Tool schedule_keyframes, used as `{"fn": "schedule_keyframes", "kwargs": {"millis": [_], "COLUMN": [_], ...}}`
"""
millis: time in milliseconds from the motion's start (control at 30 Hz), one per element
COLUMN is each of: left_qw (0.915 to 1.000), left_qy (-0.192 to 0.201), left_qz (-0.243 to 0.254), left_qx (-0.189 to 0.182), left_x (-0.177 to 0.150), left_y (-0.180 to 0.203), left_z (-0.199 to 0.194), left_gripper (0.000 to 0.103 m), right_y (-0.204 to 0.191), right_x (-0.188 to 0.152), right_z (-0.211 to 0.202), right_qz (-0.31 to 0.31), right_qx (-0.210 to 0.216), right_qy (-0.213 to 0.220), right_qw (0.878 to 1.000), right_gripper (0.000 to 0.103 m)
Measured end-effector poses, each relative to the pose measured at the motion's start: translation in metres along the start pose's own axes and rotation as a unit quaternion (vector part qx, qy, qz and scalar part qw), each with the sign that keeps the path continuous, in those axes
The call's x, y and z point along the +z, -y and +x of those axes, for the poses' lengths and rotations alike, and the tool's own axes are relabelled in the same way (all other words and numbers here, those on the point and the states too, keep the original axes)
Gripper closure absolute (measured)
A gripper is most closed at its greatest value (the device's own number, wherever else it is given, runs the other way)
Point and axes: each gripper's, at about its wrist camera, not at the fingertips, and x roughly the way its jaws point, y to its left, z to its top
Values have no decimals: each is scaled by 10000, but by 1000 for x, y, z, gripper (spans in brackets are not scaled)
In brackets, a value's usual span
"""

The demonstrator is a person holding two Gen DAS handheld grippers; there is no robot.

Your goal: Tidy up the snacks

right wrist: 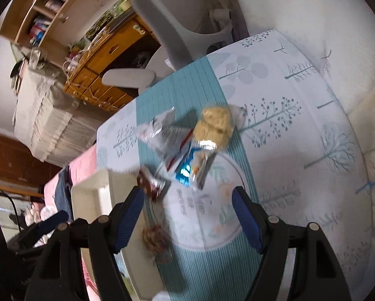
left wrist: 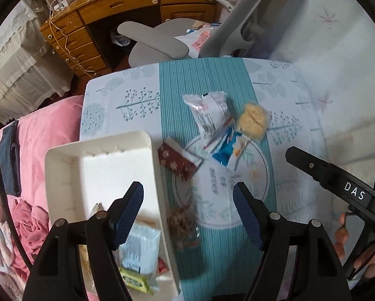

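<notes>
While both grippers, left [left wrist: 188,213] and right [right wrist: 187,215], hover with fingers spread and empty, the dark red packet [left wrist: 178,161] lies just right of the tray [left wrist: 99,173], seemingly nearer the left gripper.

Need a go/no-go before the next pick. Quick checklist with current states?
1. Left gripper jaws open, nothing held: ok.
2. Right gripper jaws open, nothing held: ok.
3. White tray has bare floor left at its far end: ok.
4. Snacks still on the table: dark red packet, blue packet, silver packet, round crackers: not ok, unsorted.
5. Brown snack beside the tray wall, touching it or not: cannot tell, blurred.
</notes>
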Motion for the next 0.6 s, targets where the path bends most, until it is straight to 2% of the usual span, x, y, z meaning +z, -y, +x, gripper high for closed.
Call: {"fn": "schedule_keyframes", "kwargs": {"millis": [300,600], "left_qw": [9989,9952], "left_qy": [-238,-340], "left_qz": [-404,-889], "left_qx": [9,-243], "left_x": [50,85], "left_y": [10,17], "left_z": [55,108], "left_gripper": [29,29], "right_y": [21,33], "right_x": [40,48], "right_z": [55,103], "right_qz": [414,465], "right_qx": [144,64], "right_qy": [-250,-493], "right_qw": [9987,9977], "right_gripper": [30,30]}}
